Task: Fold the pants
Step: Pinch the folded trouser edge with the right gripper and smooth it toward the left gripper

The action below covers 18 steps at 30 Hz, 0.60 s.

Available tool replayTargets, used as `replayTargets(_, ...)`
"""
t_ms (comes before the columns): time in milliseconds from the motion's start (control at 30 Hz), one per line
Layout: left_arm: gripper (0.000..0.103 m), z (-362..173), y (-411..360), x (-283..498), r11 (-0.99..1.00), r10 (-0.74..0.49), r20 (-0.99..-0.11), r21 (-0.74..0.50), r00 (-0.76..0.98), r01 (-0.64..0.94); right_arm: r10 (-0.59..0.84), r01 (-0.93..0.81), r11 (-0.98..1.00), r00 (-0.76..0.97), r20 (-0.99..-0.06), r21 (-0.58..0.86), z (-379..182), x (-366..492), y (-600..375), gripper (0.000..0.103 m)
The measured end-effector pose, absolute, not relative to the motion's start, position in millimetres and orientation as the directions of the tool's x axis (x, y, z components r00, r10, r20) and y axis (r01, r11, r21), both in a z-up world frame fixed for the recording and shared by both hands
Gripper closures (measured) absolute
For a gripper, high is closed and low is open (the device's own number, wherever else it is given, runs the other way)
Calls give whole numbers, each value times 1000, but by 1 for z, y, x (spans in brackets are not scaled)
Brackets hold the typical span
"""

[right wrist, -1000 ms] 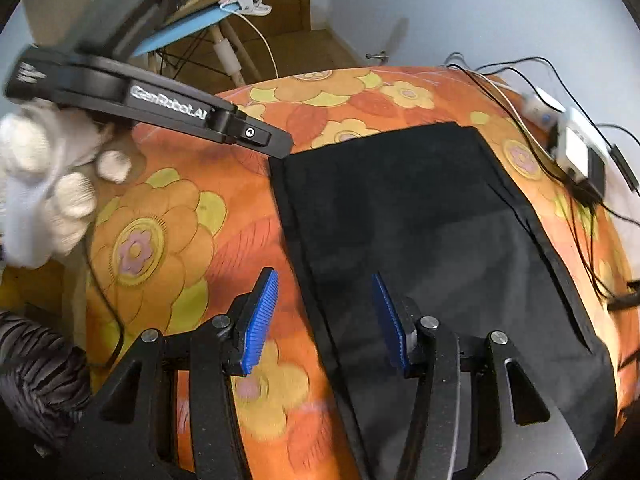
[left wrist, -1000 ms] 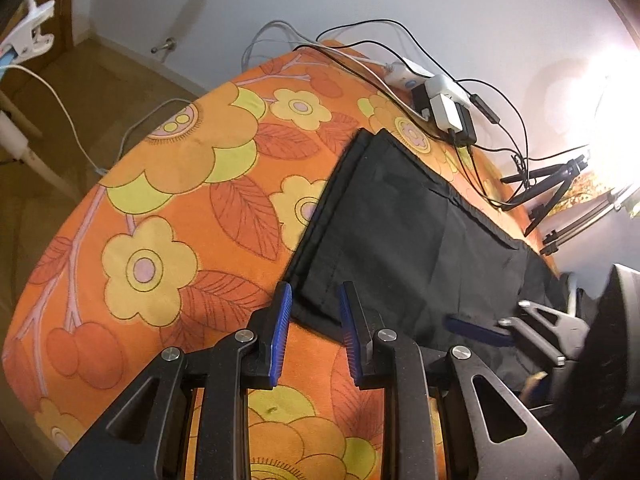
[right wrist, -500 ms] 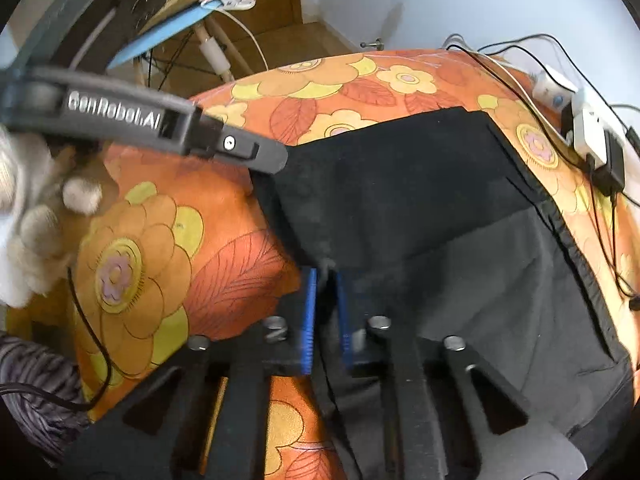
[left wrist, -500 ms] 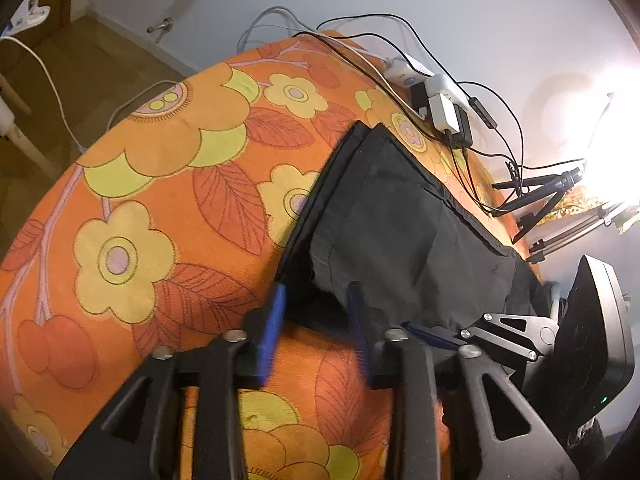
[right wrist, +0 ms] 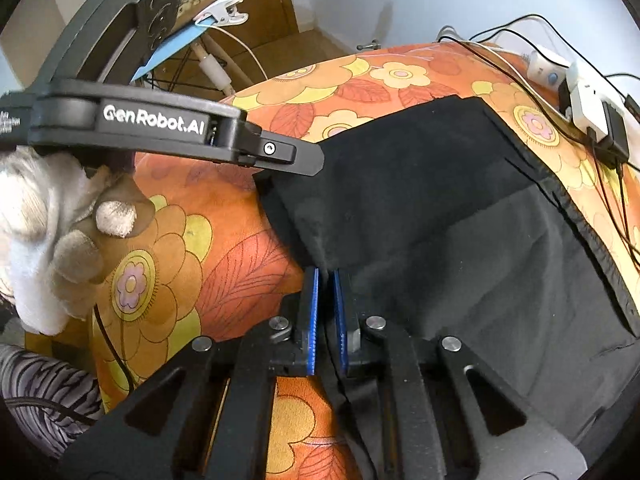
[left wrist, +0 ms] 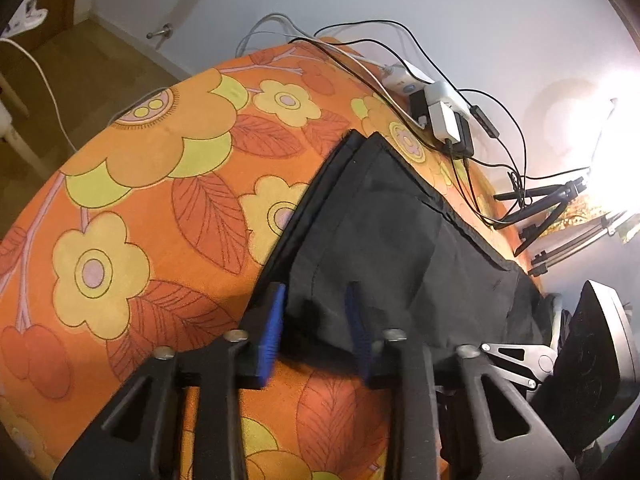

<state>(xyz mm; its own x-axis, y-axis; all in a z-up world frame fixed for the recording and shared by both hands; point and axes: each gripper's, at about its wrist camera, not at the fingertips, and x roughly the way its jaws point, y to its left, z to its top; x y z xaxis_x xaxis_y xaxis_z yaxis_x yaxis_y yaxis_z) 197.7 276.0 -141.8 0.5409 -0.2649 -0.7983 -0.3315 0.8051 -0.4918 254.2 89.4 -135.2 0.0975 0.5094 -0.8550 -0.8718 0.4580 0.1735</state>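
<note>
The left gripper (right wrist: 256, 152), seen from the right wrist camera, carries the white writing "GenRobot.AI" on its black side; a second small label at its rear end is too blurred to read. The black pants (right wrist: 460, 220) lie on the orange flowered cloth (left wrist: 132, 208), filling the view from the centre toward 3 o'clock.

The right gripper (right wrist: 325, 312) has its blue pads (right wrist: 311, 316) clenched on a raised fold of the pants' near edge. Half a second ago it already pinched there; now the fold stands higher and the top layer is pulled up more. The left gripper (left wrist: 316, 328) has its jaws spread, with the corner of the pants between the pads; I cannot tell if they touch it. One second ago this corner lay flat.

At 1 o'clock, white chargers (left wrist: 444, 116) and black cables (left wrist: 492, 128) lie just beside the far hem. From 9 to 11 o'clock the cloth is bare up to its rounded edge. A gloved hand (right wrist: 48, 232) holds the left gripper at 9 o'clock.
</note>
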Motion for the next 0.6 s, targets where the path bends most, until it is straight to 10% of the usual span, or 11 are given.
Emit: replayTargets(600, 99, -146, 266, 201, 835, -214, -792, -452, 572, -313, 544, -835, 473, 28, -839, 279, -132, 263, 77, 95)
